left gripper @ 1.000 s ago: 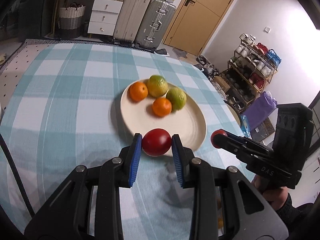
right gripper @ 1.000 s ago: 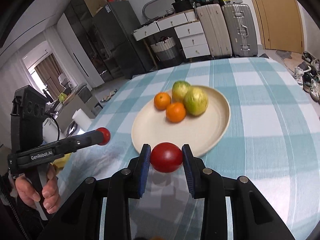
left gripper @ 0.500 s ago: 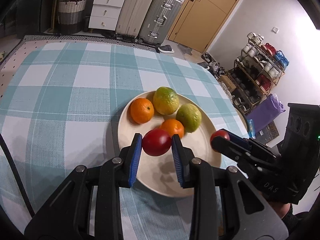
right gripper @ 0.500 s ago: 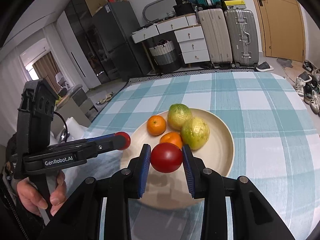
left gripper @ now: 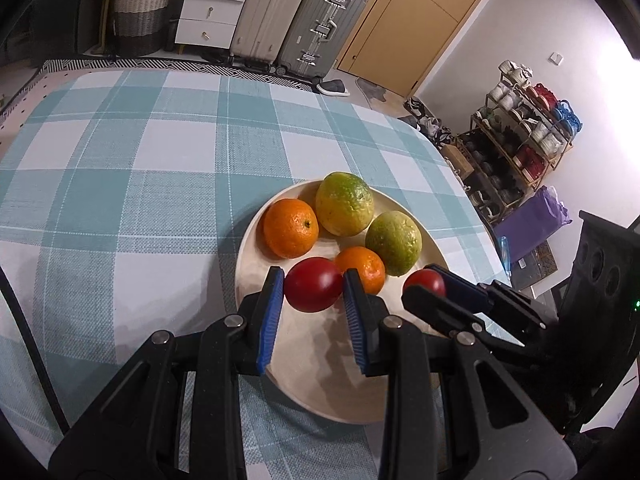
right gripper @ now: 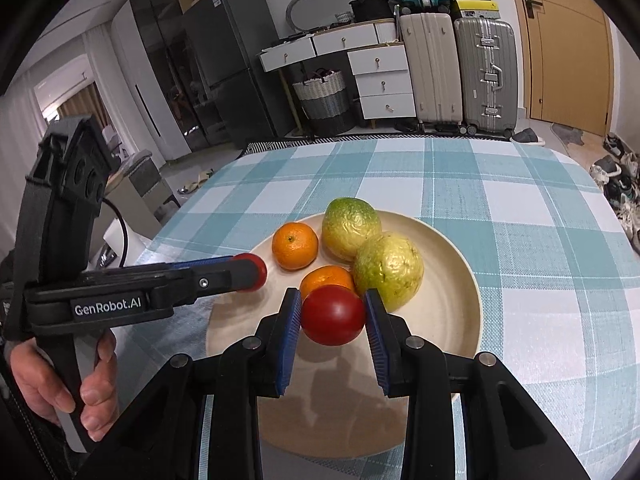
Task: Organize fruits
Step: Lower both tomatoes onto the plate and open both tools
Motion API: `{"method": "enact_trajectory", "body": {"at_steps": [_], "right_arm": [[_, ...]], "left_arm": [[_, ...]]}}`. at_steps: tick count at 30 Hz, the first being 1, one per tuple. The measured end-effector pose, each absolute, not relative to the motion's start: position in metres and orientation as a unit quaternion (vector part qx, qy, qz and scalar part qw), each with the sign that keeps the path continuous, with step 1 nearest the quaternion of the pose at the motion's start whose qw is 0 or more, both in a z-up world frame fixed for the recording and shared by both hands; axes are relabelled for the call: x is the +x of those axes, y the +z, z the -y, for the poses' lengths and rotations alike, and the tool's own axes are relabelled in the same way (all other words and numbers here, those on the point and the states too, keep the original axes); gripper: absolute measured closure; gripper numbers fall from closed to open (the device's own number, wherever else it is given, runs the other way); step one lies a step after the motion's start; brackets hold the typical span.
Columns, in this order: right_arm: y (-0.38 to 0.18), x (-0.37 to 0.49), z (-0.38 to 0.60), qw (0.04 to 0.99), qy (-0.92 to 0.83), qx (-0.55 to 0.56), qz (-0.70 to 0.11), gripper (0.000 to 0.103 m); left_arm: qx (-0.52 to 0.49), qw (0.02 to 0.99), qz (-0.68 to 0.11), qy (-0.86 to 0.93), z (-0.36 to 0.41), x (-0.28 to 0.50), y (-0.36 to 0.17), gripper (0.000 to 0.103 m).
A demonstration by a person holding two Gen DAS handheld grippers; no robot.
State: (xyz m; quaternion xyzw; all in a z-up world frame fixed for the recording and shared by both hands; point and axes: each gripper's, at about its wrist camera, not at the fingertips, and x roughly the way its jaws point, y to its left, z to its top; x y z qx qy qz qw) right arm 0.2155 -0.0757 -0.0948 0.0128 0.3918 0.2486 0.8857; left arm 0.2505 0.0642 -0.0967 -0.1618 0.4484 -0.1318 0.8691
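A cream plate (left gripper: 404,384) (right gripper: 448,320) on the checked cloth holds two oranges (left gripper: 291,228) (right gripper: 295,246) and two green-yellow citrus fruits (left gripper: 344,204) (right gripper: 388,266). My left gripper (left gripper: 313,292) is shut on a red tomato (left gripper: 312,285) and holds it over the plate's near left part. My right gripper (right gripper: 333,314) is shut on another red tomato (right gripper: 334,316) over the plate, just in front of the small orange (right gripper: 326,278). Each gripper shows in the other's view, with its tomato (left gripper: 425,280) (right gripper: 256,270).
The table's teal checked cloth (left gripper: 120,168) stretches left and back. Suitcases (left gripper: 320,20), white drawers (right gripper: 384,80) and a basket (left gripper: 138,16) stand on the floor beyond. A shelf of cups (left gripper: 524,132) stands at the right.
Both grippers have moved forward with their tomatoes, from the plate's near edge to over the plate, close to the small orange. The fruits on the plate have not moved.
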Motion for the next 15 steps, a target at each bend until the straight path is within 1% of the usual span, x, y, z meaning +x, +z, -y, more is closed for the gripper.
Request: {"method": "enact_trajectory", "body": {"at_steps": [6, 7, 8, 9, 10, 13, 15], "right_arm": [[-0.092, 0.216, 0.07, 0.89, 0.249, -0.001, -0.382, 0.07], [-0.091, 0.215, 0.069, 0.892, 0.247, -0.007, -0.378, 0.067], [-0.09, 0.214, 0.067, 0.894, 0.245, -0.013, -0.374, 0.06], [-0.088, 0.212, 0.067, 0.898, 0.244, -0.015, -0.367, 0.055], [-0.087, 0.211, 0.067, 0.901, 0.241, -0.014, -0.36, 0.05], [-0.081, 0.208, 0.072, 0.91, 0.228, -0.015, -0.347, 0.048], [-0.077, 0.206, 0.079, 0.911, 0.225, -0.002, -0.344, 0.047]], "left_arm": [[-0.174, 0.873, -0.436, -0.136, -0.062, 0.258, -0.096, 0.075], [-0.177, 0.873, -0.434, -0.138, -0.062, 0.259, -0.095, 0.074], [-0.179, 0.872, -0.432, -0.141, -0.063, 0.26, -0.094, 0.071], [-0.18, 0.873, -0.43, -0.141, -0.063, 0.261, -0.092, 0.067], [-0.182, 0.874, -0.429, -0.139, -0.065, 0.261, -0.091, 0.066], [-0.185, 0.875, -0.428, -0.133, -0.068, 0.259, -0.088, 0.06], [-0.187, 0.875, -0.426, -0.132, -0.07, 0.256, -0.085, 0.058]]}}
